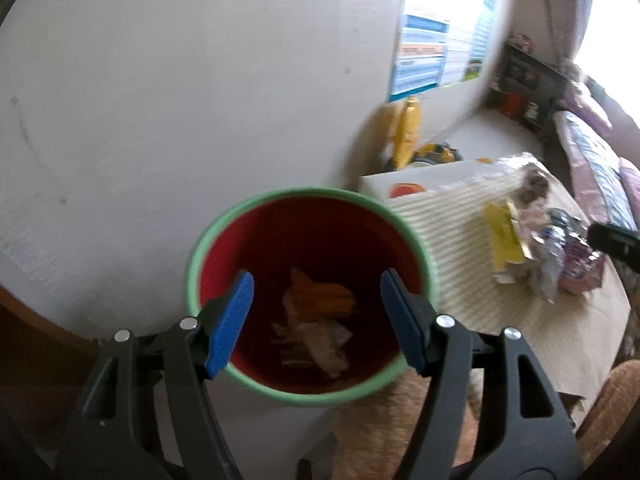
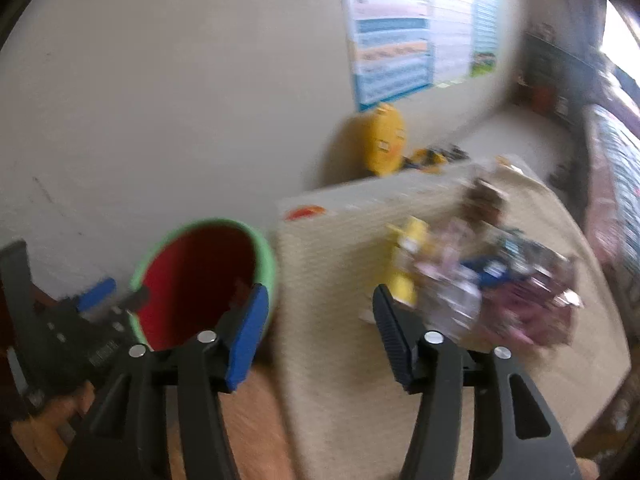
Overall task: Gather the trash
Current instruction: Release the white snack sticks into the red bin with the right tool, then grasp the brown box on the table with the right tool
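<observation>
Motion blur smears the wrapper pile (image 2: 492, 280) and wall poster (image 2: 416, 28) beyond reading.

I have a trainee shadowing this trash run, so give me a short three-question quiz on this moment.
1. True or false: the red bin with the green rim already has trash in it.
2. The left tongs are: A) shut on a wrapper, B) open above the bin, C) out of sight?
3. Where does the pile of wrappers still to collect lie?

Key
1. True: crumpled scraps lie at the bottom.
2. B.
3. On the ribbed cream mat, right of the bin, ahead of the open, empty right tongs.
</observation>
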